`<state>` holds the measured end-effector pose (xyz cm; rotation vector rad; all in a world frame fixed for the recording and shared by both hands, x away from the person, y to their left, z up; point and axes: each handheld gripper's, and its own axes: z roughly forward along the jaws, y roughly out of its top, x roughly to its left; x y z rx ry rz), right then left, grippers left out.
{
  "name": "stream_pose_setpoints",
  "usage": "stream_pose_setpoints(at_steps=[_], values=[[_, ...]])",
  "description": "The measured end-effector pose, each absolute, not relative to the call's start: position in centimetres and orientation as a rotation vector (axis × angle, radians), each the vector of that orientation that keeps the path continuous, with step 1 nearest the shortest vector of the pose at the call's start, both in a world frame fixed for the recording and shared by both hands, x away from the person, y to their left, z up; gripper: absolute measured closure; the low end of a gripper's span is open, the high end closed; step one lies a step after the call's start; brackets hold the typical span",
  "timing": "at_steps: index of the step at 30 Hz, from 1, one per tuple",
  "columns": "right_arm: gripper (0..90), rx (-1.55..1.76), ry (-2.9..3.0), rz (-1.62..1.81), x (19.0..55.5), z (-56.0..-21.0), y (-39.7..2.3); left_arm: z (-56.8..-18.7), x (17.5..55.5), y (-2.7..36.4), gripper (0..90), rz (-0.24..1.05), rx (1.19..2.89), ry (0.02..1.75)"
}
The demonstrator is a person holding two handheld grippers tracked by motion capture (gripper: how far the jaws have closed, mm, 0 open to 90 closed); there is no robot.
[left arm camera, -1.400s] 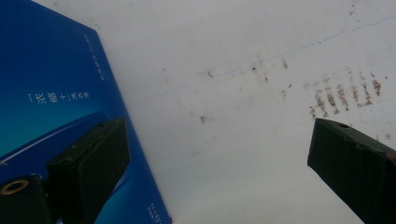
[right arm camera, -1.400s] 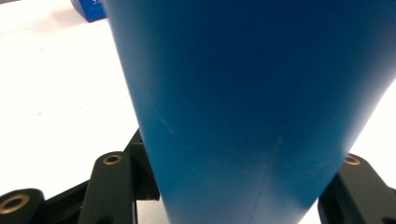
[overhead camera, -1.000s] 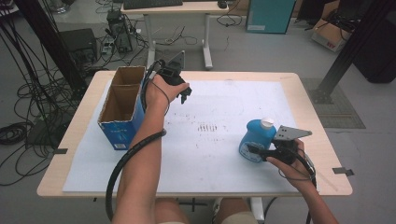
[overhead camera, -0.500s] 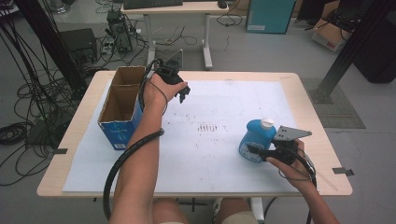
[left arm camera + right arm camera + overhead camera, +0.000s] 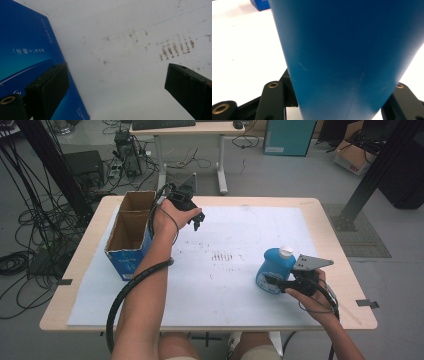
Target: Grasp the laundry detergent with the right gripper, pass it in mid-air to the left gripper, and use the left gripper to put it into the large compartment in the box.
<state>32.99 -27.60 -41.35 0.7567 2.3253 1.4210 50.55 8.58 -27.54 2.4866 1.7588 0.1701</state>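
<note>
left tool (image 5: 196, 222): spread, empty, raised beside open blue carton (image 5: 131, 234), barely shifted from a second ago | right tool (image 5: 280, 284): pinching blue bottle (image 5: 272, 270), upright, white-capped, near right of white worktop (image 5: 240, 300), unmoved | read: holding pattern; probably bottle bound for carton, transfer not begun

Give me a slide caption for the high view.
Right gripper clamps a blue bottle; left gripper hovers open beside the cardboard box.
</note>
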Motion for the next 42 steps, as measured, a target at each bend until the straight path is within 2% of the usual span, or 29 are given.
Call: stream_pose_setpoints(at_steps=[25,40,42], values=[[44.7,0.76,2.305,1.421,32.8,-41.4,-27.5,-28.6,50.9,8.2,6.5,0.127,2.526,1.642],[43.5,0.873,2.341,1.449,33.5,-40.8,-27.9,-27.5,51.7,7.7,6.4,0.176,2.554,1.555],[43.3,0.889,2.366,1.436,33.7,-40.3,-27.9,-27.0,51.7,7.8,7.8,0.211,2.604,1.507]])
